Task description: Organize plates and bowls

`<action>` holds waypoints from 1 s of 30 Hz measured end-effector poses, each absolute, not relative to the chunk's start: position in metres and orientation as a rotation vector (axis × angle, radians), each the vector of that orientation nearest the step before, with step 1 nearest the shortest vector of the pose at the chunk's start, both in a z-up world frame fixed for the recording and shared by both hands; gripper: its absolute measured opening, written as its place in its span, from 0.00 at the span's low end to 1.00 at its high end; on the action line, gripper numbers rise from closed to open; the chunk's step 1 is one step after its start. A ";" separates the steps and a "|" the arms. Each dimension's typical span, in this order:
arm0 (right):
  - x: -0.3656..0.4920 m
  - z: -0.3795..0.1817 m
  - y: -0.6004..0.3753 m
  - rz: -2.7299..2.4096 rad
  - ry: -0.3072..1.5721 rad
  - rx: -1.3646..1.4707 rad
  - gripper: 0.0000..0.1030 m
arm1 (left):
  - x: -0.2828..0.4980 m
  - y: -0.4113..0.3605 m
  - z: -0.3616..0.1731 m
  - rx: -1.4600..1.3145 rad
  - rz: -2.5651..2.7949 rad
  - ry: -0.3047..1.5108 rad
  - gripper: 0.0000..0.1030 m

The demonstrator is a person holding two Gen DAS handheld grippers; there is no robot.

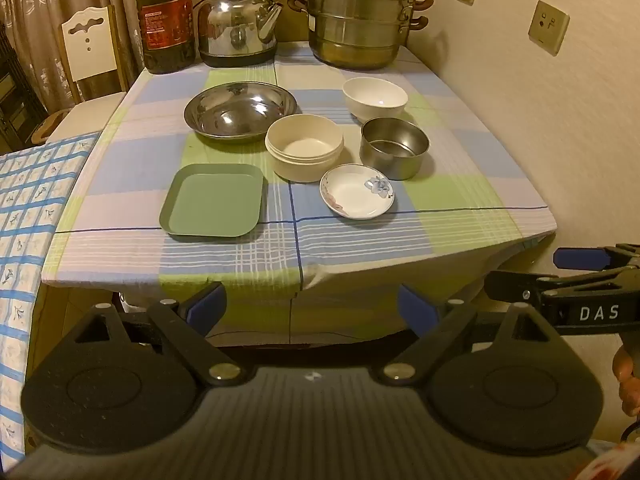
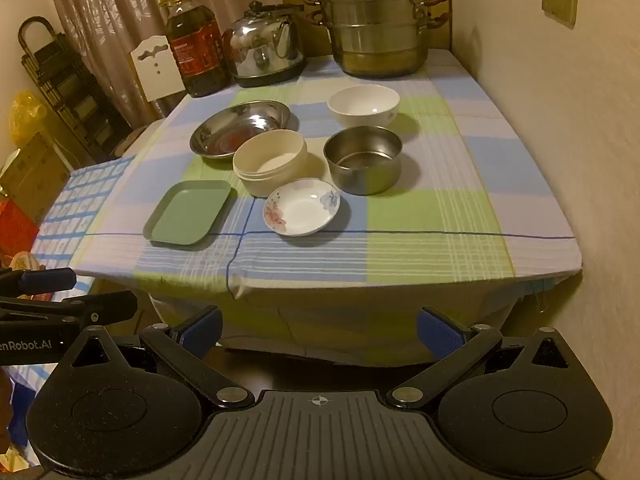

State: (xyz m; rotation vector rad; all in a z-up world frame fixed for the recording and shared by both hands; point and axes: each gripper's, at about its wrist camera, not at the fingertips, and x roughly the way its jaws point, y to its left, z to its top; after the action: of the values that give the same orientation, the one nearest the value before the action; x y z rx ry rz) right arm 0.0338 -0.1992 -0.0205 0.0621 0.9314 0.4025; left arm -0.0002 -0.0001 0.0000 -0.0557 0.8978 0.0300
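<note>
Six dishes are sitting together near the middle of the table. A green tray is lying nearest the front edge on the left, with a flowered saucer to its right. Just behind the saucer a cream tub and a steel tin are standing side by side, the saucer almost touching both. Behind those, a wide steel bowl is resting on the left and a white bowl on the right.

A checked cloth in blue, green and lilac is covering the table and hanging over its front edge. Along the back are standing an oil bottle, a kettle and a stacked steamer. A cream wall with sockets is running along the right; curtains and a white chair back are showing at the left.

The left gripper and right gripper are hovering before the table edge, jaws spread wide, empty.
</note>
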 end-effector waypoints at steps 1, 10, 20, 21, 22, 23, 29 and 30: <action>0.034 -0.020 -0.199 0.402 0.930 0.061 1.00 | 0.000 0.000 0.000 -0.058 0.028 0.900 0.89; 0.035 -0.020 -0.199 0.400 0.926 0.056 1.00 | 0.001 0.000 0.000 -0.060 0.025 0.900 0.88; 0.037 -0.020 -0.198 0.398 0.925 0.052 1.00 | 0.001 0.001 -0.001 -0.067 0.023 0.903 0.88; 0.037 -0.019 -0.198 0.397 0.925 0.052 1.00 | 0.001 0.001 -0.001 -0.066 0.022 0.903 0.88; 0.037 -0.019 -0.198 0.397 0.925 0.052 1.00 | 0.001 0.001 0.000 -0.069 0.023 0.903 0.88; 0.038 -0.019 -0.199 0.397 0.925 0.052 1.00 | 0.002 0.001 0.000 -0.070 0.023 0.904 0.88; 0.040 -0.019 -0.200 0.393 0.925 0.053 1.00 | 0.006 0.001 -0.002 -0.072 0.016 0.909 0.88; 0.041 -0.018 -0.202 0.393 0.924 0.053 1.00 | 0.006 0.000 -0.002 -0.072 0.015 0.910 0.88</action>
State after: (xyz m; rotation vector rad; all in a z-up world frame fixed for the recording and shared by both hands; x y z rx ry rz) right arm 0.0415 -0.2019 -0.0180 0.0528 0.9240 0.3926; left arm 0.0062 0.0003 -0.0020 -0.0724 0.9096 0.0150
